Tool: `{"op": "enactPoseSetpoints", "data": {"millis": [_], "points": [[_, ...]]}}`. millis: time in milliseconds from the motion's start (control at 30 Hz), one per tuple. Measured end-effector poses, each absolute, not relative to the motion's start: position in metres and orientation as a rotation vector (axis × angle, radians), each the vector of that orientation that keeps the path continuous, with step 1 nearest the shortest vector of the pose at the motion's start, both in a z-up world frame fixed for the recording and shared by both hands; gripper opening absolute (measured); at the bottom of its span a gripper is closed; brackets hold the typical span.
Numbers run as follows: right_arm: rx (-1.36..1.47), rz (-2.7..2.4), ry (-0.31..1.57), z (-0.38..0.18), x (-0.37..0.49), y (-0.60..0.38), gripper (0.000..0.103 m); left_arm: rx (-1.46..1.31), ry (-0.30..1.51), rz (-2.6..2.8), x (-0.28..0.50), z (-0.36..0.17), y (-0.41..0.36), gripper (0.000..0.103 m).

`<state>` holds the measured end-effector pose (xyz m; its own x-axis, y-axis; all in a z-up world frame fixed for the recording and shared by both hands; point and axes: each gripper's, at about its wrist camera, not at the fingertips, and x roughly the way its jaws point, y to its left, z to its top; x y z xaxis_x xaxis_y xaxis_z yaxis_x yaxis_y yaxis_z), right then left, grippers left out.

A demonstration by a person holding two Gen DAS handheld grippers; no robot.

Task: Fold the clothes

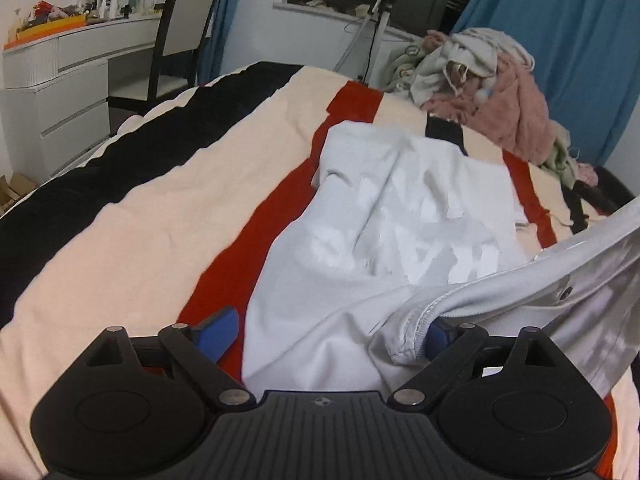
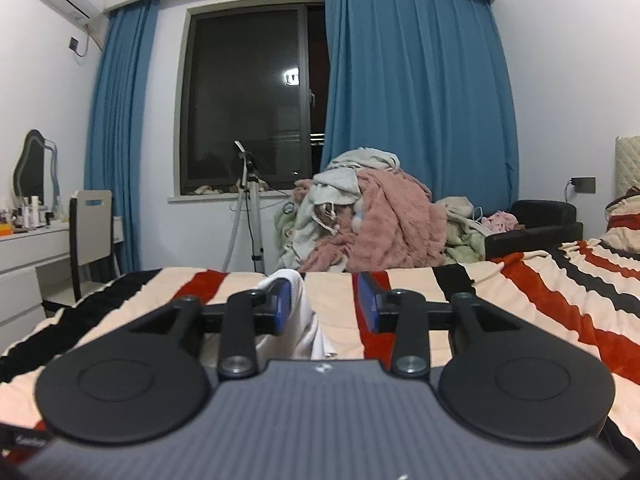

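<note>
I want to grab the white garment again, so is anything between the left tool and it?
Nothing visible is. The white garment lies spread on the striped blanket, and its near edge already sits between the open fingers of the left tool, its hem draped against one finger.

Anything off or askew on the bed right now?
Yes. The white printed garment lies rumpled and diagonal across the striped blanket, not flat. Its ribbed hem is draped over one blue pad of the open left hand-held gripper. A heap of unfolded pink and green clothes sits behind.

No readable text or labels anywhere
</note>
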<state>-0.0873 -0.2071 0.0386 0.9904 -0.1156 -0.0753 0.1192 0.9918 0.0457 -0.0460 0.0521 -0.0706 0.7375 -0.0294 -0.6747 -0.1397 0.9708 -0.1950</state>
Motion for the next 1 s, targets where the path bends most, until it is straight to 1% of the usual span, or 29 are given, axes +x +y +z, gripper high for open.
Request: {"op": "enactPoseSetpoints", "data": {"millis": [133,367,467,600,633,667,800,933,1000], "points": [[0.039,-0.164,0.095,0.033,-0.077,-0.209,0.038,-0.221,0.694,0.041,-0.053,-0.066,0.052,0.095],[0.09,-0.223,0.134,0.026,-0.068,-0.223,0.038,-0.181,0.479,0.049,-0.071,-0.04,0.046,0.096],[0.085,-0.221,0.116,0.026,-0.073,-0.221,0.038,-0.107,0.434,0.125,-0.074,-0.034,0.041,0.097],[0.092,-0.197,0.026,0.033,-0.088,-0.218,0.039,-0.057,0.498,0.152,-0.064,-0.039,0.035,0.099],[0.086,-0.195,0.0,0.033,-0.091,-0.217,0.039,-0.041,0.518,0.154,-0.061,-0.042,0.033,0.099],[0.079,-0.196,-0.018,0.034,-0.093,-0.218,0.043,-0.016,0.537,0.156,-0.058,-0.045,0.03,0.099],[0.041,-0.205,-0.022,0.028,-0.09,-0.213,0.044,0.117,0.597,0.161,-0.041,-0.061,0.013,0.099],[0.0,-0.233,0.005,0.021,-0.083,-0.21,0.043,0.039,0.639,0.157,-0.03,-0.073,0.026,0.1],[-0.018,-0.251,0.025,0.017,-0.079,-0.21,0.043,-0.022,0.609,0.169,-0.032,-0.07,0.039,0.1]]}}
